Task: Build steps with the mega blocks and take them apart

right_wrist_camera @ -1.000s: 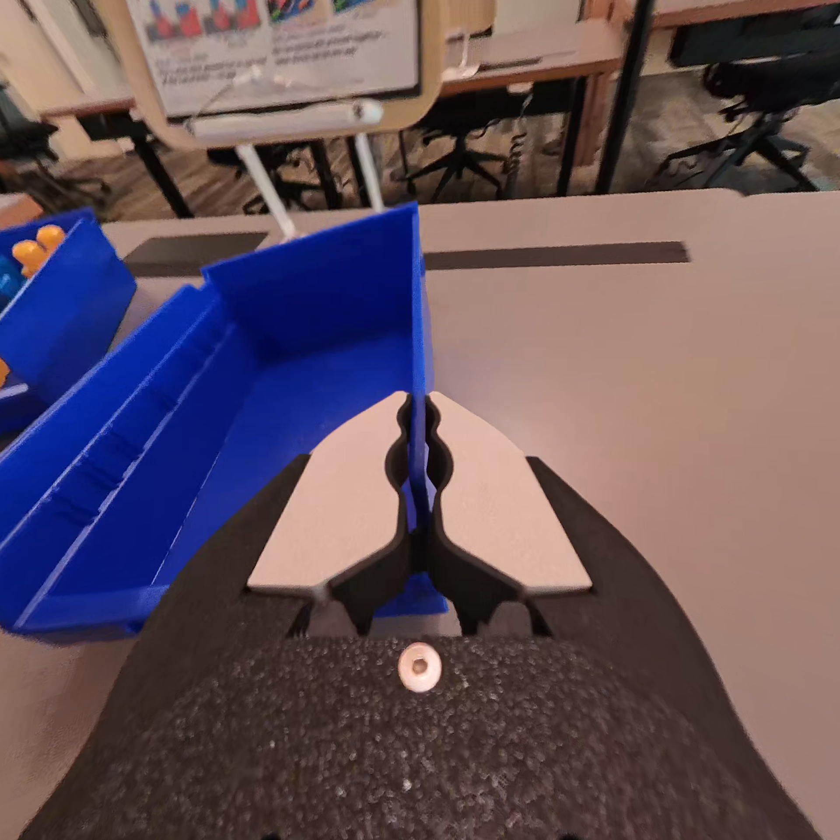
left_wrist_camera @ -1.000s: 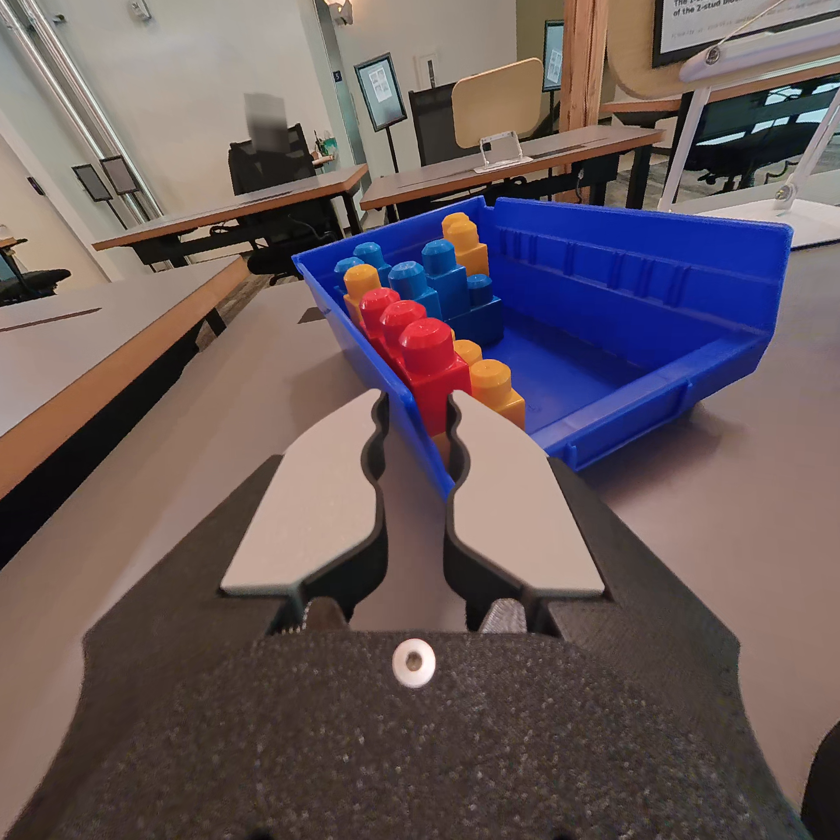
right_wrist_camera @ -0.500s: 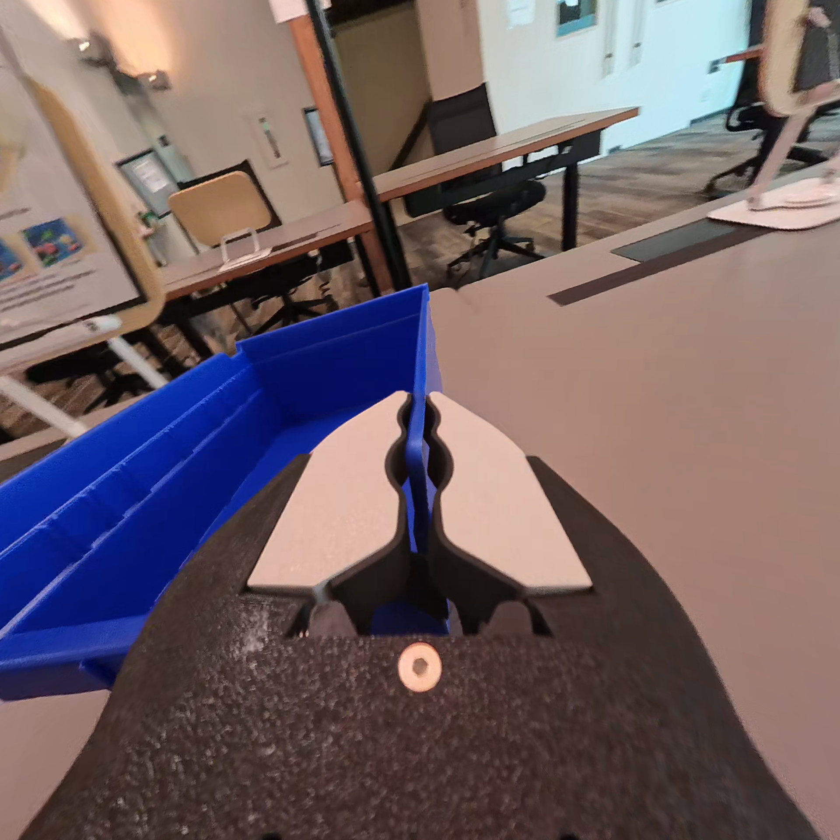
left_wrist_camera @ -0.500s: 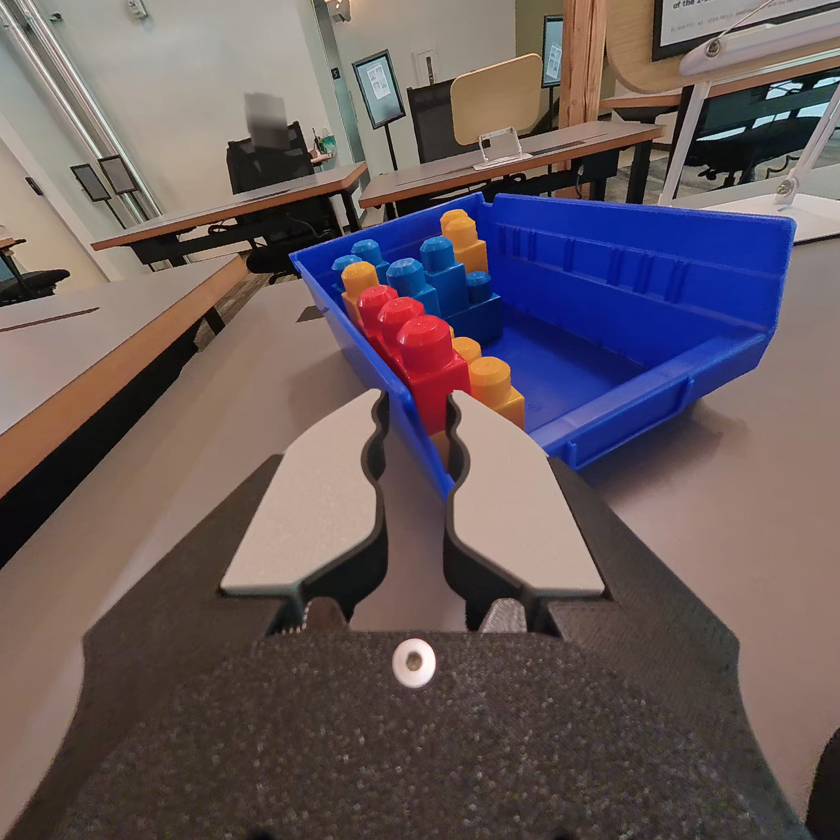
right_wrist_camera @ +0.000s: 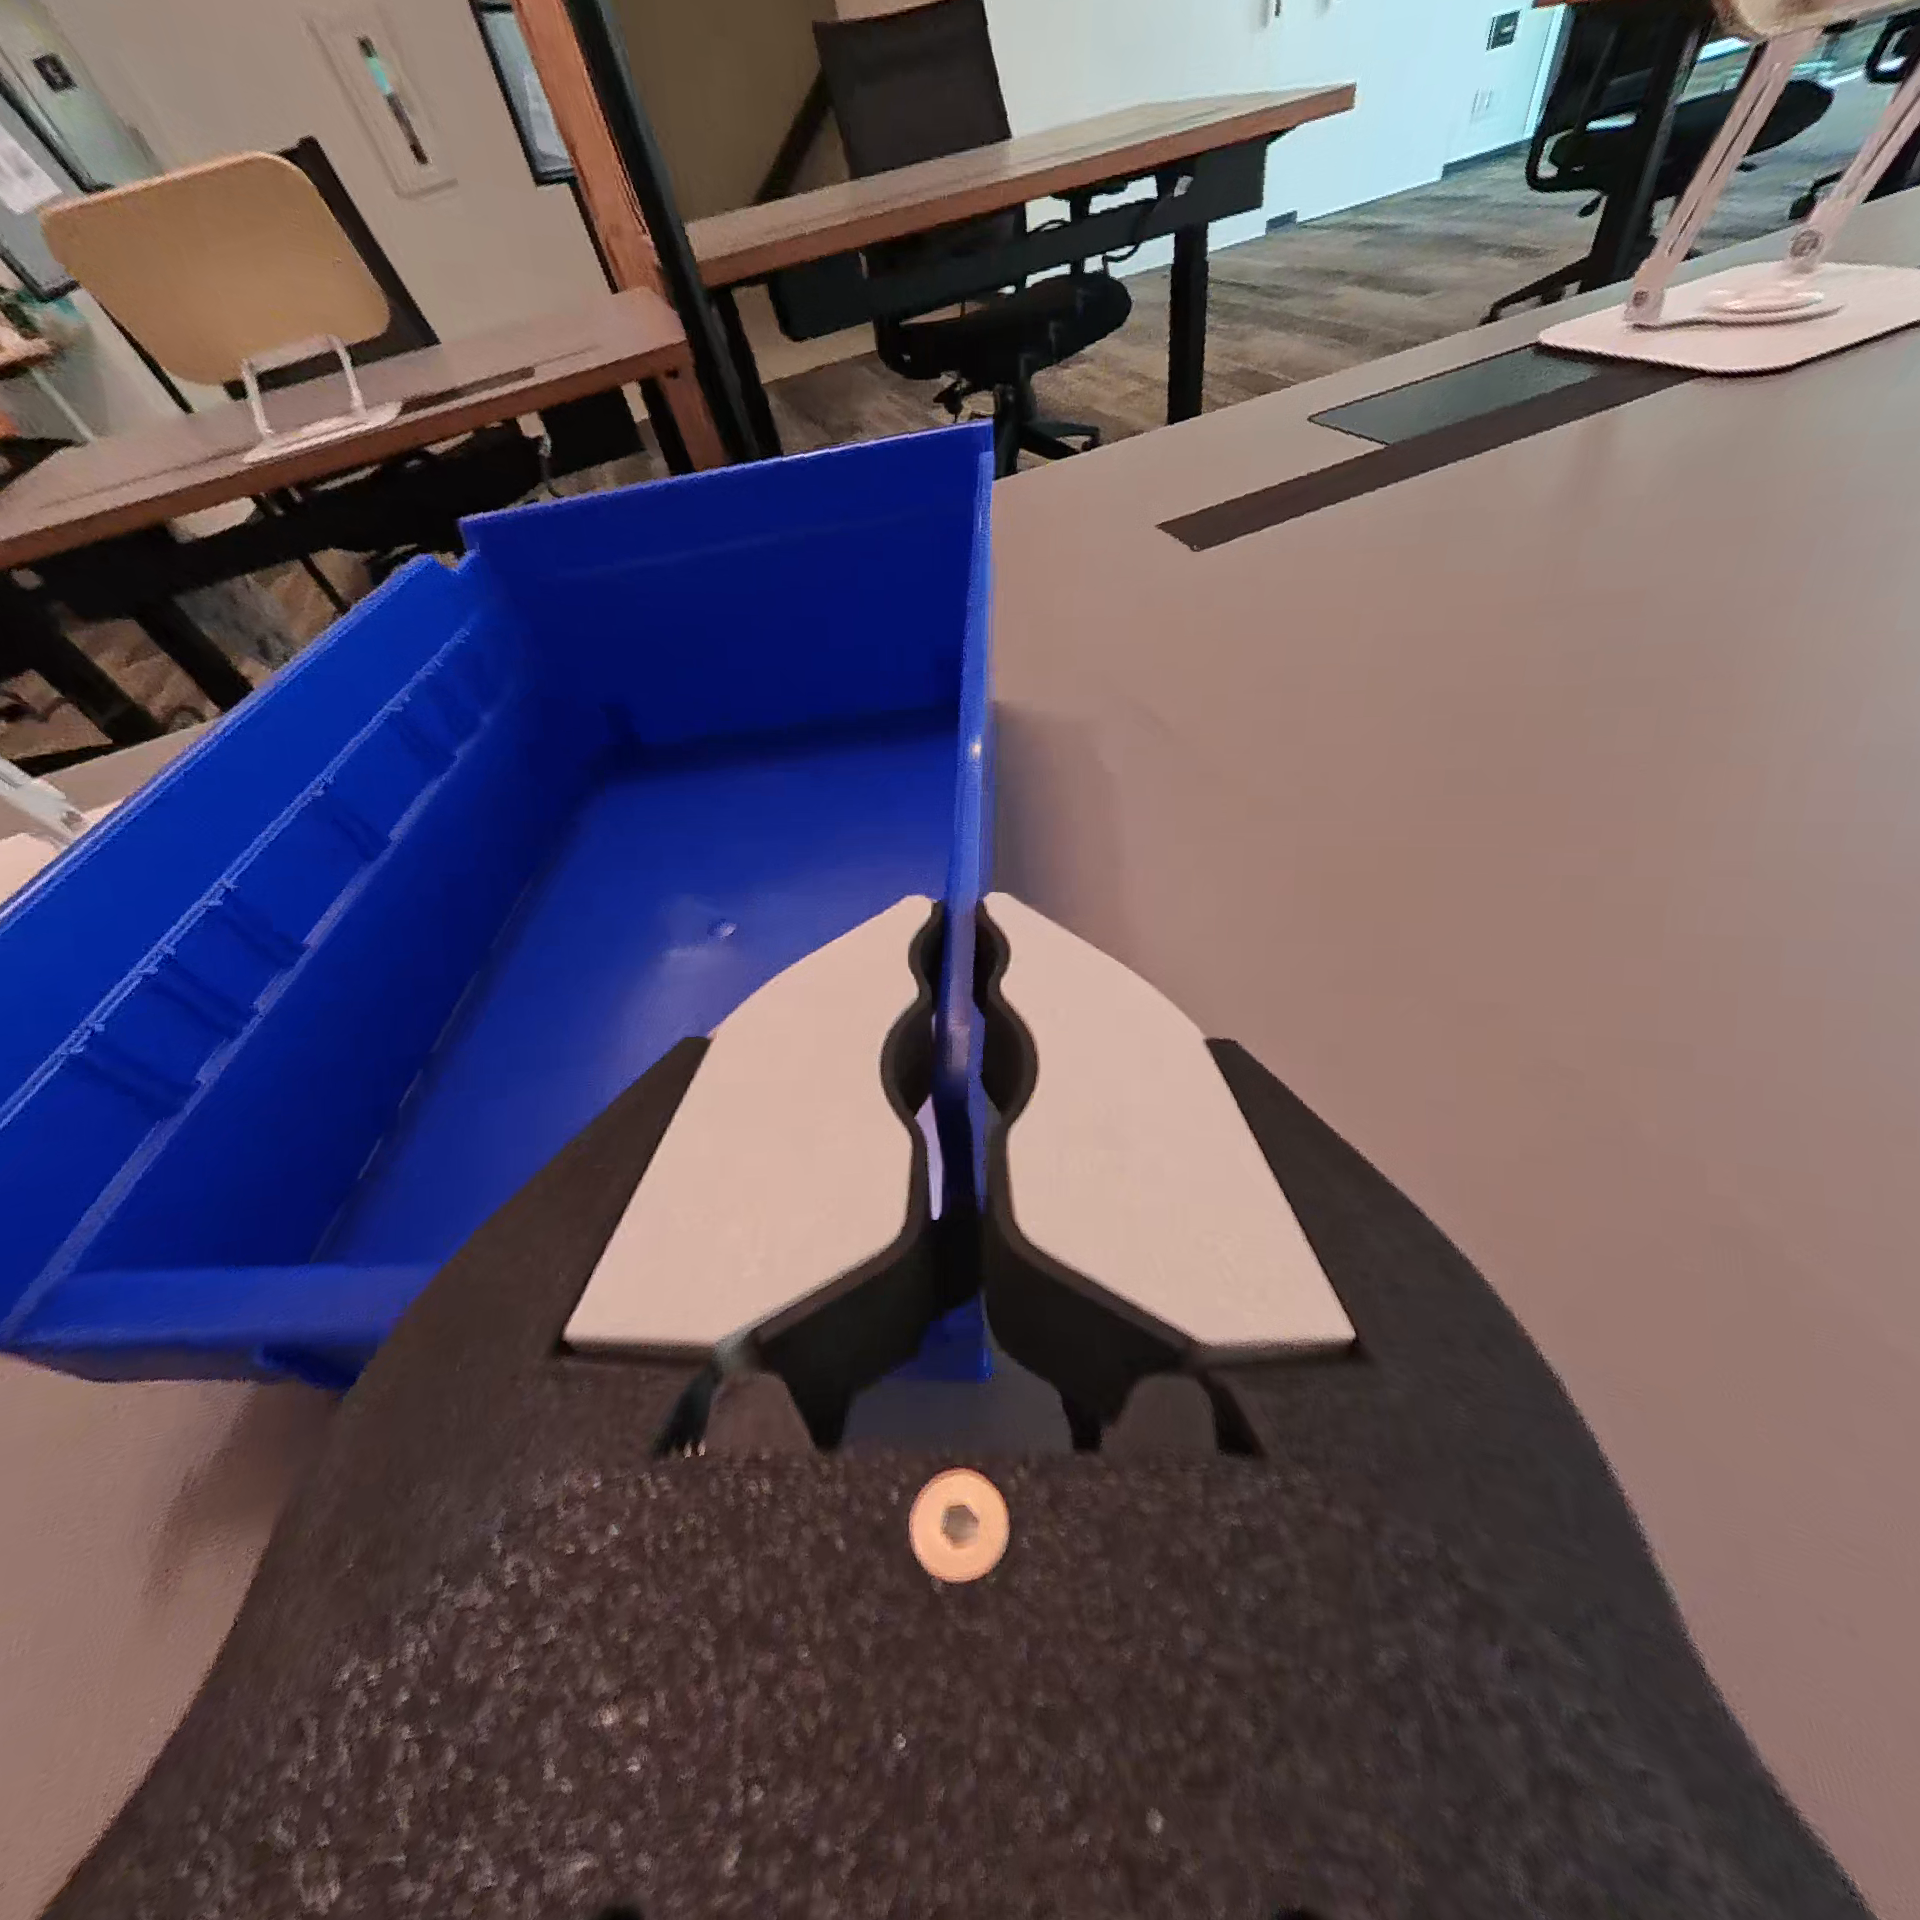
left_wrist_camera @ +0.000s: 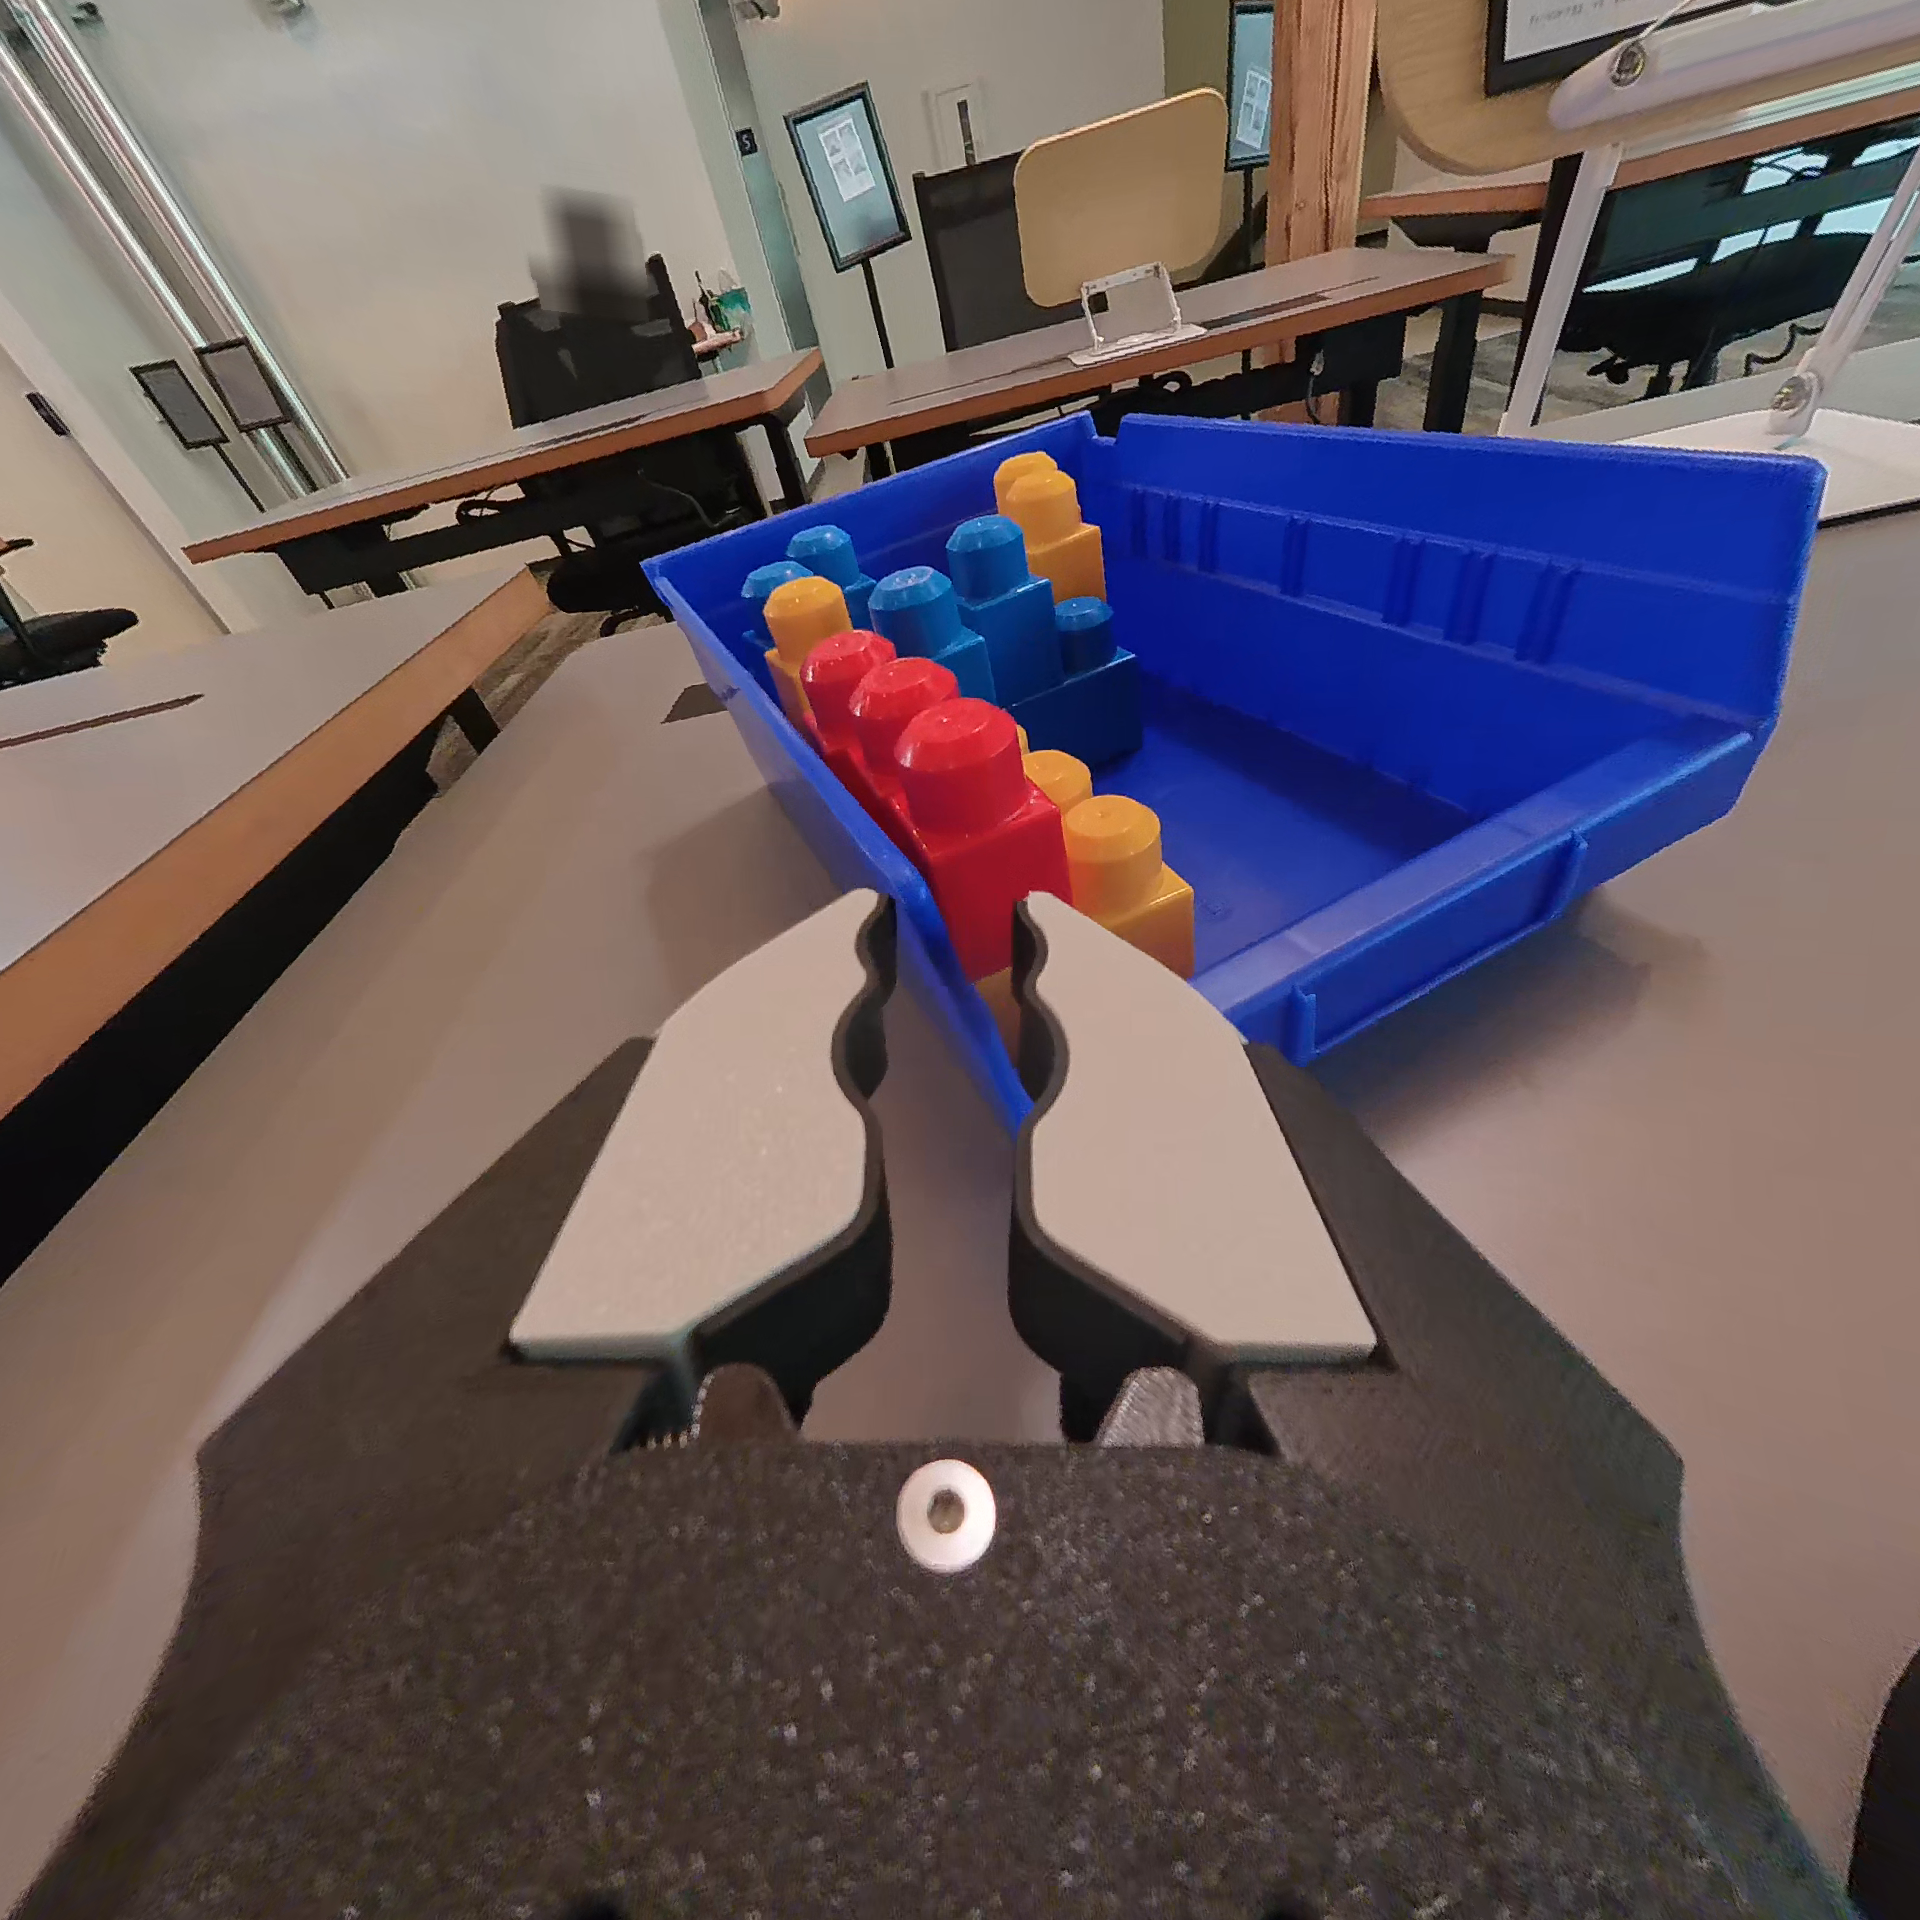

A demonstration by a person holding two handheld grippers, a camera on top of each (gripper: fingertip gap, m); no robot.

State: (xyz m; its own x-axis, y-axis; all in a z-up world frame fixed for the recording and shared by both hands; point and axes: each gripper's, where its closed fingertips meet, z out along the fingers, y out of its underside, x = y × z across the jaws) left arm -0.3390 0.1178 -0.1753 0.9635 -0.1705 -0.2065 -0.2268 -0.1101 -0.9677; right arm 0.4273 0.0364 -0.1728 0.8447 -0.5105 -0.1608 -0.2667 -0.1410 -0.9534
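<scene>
A blue bin sits on the grey table. Along its left side it holds mega blocks: a red stepped stack, orange blocks and blue blocks. My left gripper straddles the bin's near left wall by the corner, one finger outside and one inside, clamped on the slanting wall. My right gripper is shut on the right side wall of a second, empty blue bin. I cannot tell whether that bin rests on the table or is raised.
A white lamp base stands behind the block bin, and another lamp base shows in the right wrist view. A dark strip crosses the table. Another table stands to the left. Desks and chairs stand beyond. My hands' fingertips stand some 75 cm from each other.
My right gripper has swung to the right with the empty bin in it, so the block bin has left its view. My left gripper has barely moved.
</scene>
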